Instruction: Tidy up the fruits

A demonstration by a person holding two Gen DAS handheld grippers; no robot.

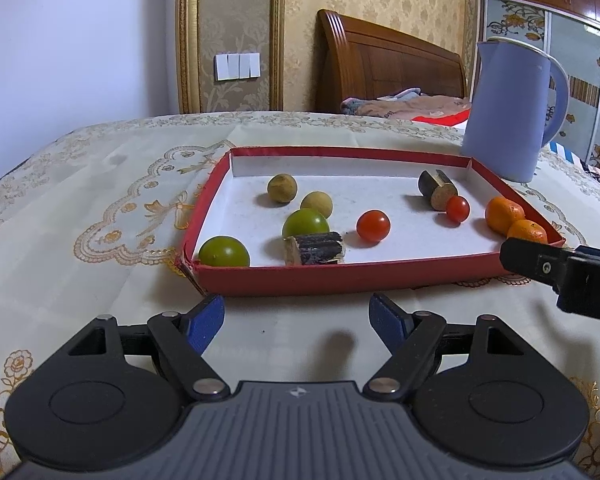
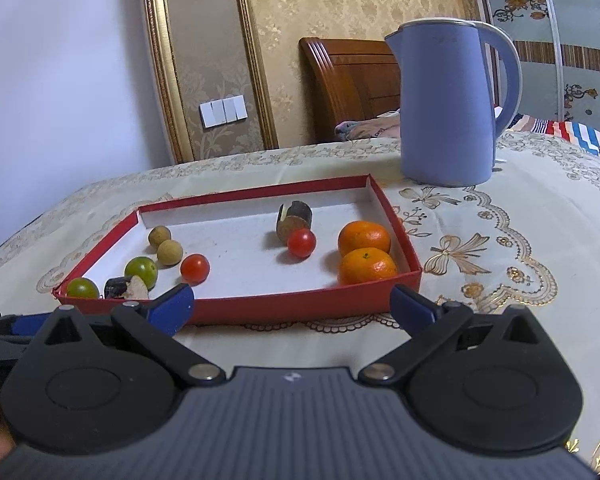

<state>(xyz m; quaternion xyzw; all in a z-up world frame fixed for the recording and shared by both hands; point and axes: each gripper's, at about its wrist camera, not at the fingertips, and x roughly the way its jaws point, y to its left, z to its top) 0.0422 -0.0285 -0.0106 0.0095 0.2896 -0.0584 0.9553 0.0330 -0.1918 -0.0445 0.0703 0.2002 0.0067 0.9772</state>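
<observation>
Left wrist view: my left tongs (image 1: 296, 312) and right tongs (image 2: 292, 304) hover spread and empty before the red tray (image 1: 340, 274); cherry tomato (image 1: 373, 226), at twelve o'clock, looks light, slick, bruisable, so I'd pinch its middle gently.

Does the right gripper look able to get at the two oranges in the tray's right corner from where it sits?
Probably yes. The right gripper is open and empty, just short of the red tray, and the two oranges lie right behind its low front wall. Nothing stands between; it would need to lift over the wall.
</observation>
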